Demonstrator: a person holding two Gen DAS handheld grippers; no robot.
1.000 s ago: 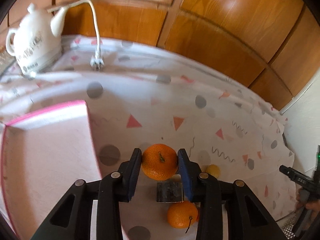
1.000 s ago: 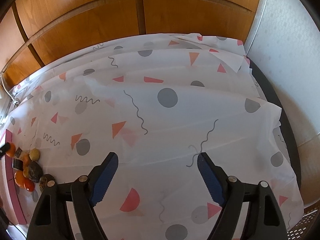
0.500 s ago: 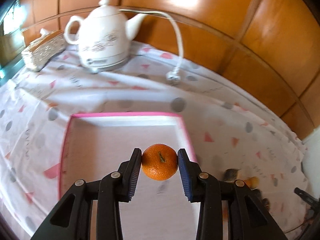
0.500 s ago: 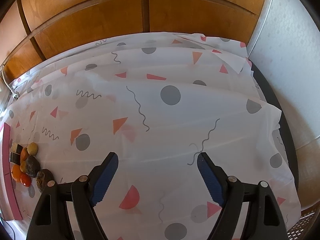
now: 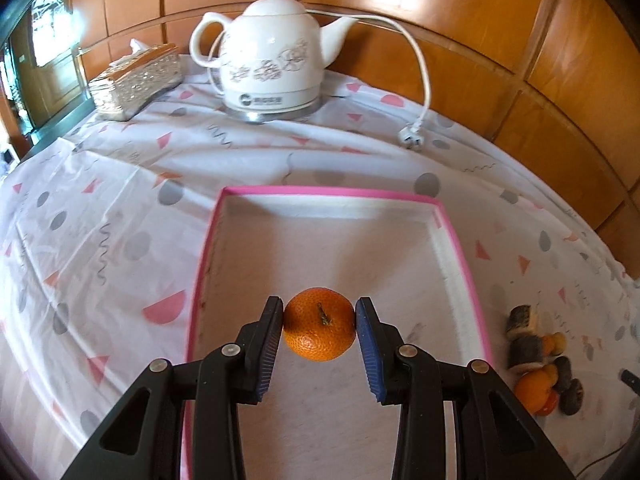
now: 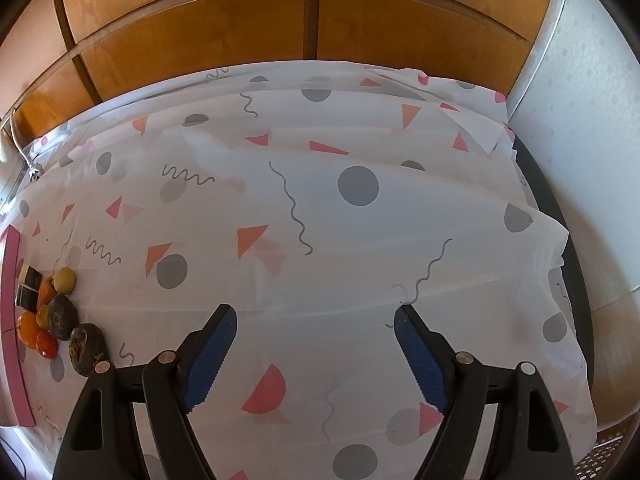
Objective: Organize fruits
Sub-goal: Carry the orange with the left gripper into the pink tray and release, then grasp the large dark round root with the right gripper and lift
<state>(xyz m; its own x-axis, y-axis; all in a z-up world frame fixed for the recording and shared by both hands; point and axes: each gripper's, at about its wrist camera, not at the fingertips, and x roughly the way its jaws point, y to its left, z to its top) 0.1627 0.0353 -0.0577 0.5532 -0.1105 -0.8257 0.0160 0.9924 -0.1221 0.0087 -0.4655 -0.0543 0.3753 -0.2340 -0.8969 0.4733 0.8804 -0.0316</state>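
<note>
Left claw carrying a mandarin over the pink-rimmed tray; right claw hanging wide and empty.

The left claw (image 5: 320,330) is gripping an orange mandarin (image 5: 319,329) between its blue pads, stem facing the camera, and is holding it above the near part of the white tray (image 5: 456,248), whose pink rim is lying on the patterned cloth of the bench (image 5: 120,216). The right claw (image 6: 316,328) is standing wide apart with nothing between its jaws, hovering over bare cloth. The remaining fruit pile (image 5: 540,368) is sitting on the cloth just beside the tray's right edge, mixing orange, red, yellowish and dark pieces. Behind the tray a white kettle (image 5: 272,52) is standing with its cord and plug (image 5: 410,140) trailing to the right, and a tissue box (image 5: 134,76) is sitting to its left.
</note>
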